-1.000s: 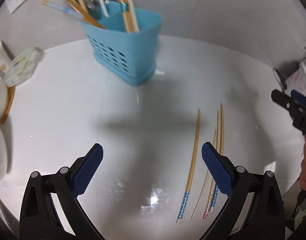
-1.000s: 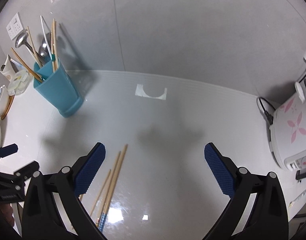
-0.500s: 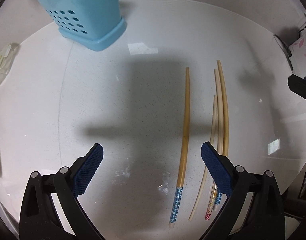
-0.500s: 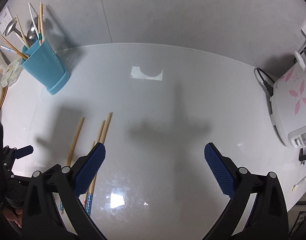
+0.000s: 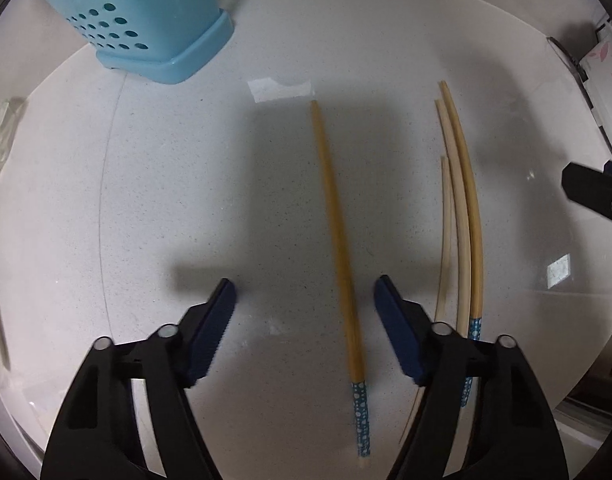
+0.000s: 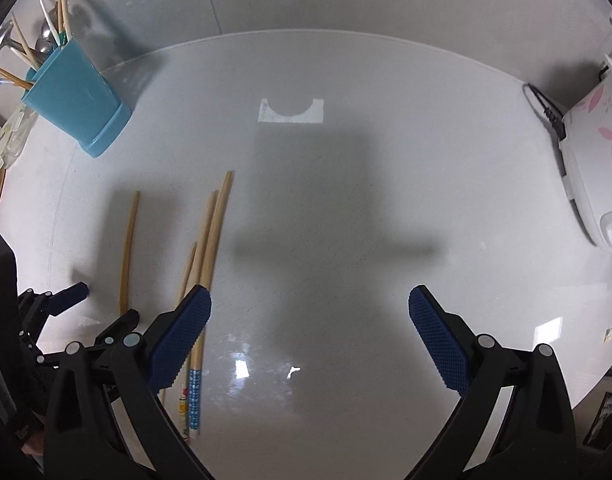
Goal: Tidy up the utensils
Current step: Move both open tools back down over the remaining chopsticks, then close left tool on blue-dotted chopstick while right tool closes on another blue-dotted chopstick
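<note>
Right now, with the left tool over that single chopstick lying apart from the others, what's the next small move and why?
Probably finish closing the left tool on the lone chopstick. Its jaws are closing with that chopstick between them, nearer the right pad, neither pad touching it yet. It lies clear of the other three chopsticks, so a pinch should take it alone, ready to lift toward the blue holder.
</note>
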{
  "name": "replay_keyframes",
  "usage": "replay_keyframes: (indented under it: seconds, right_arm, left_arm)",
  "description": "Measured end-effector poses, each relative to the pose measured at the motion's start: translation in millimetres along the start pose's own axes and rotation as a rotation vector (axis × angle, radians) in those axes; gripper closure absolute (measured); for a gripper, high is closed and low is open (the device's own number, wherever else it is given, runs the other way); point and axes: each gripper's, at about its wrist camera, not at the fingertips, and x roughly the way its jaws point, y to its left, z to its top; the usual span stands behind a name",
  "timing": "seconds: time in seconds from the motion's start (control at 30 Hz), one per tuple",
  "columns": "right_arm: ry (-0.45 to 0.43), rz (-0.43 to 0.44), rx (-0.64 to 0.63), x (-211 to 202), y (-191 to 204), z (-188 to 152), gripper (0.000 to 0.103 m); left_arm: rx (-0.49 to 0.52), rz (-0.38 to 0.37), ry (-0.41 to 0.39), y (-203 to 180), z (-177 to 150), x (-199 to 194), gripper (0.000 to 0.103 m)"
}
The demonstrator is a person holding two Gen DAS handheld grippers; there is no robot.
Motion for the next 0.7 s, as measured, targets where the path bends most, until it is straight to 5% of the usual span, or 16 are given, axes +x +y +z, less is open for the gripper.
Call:
replay_keyframes:
  seconds: [0.13,0.2,0.5,0.7]
  right_arm:
    - [0.047,0.021,0.0,8.2,10.4,-0.6,0.009]
    - [0.083,0.032,0.001,14.7,16.9,-0.2,0.013]
    - [0.191,0.042,0.032,41.7,32.3,-3.9,0.035]
    - [0.2,0.027,0.034,49.2,45.4,-4.7,0.04]
  left_arm:
    - [-0.034,0.003,0.011,8.1,5.1,-4.9,0.083]
    - [-0.036,-0.009,0.02,12.4,7.0,-5.0,0.091]
    - [-0.045,-0.039,-0.015,32.7,11.1,-26.1,0.097]
    - [-0.058,-0.047,-0.027,55.6,12.2,-38.8,0.097]
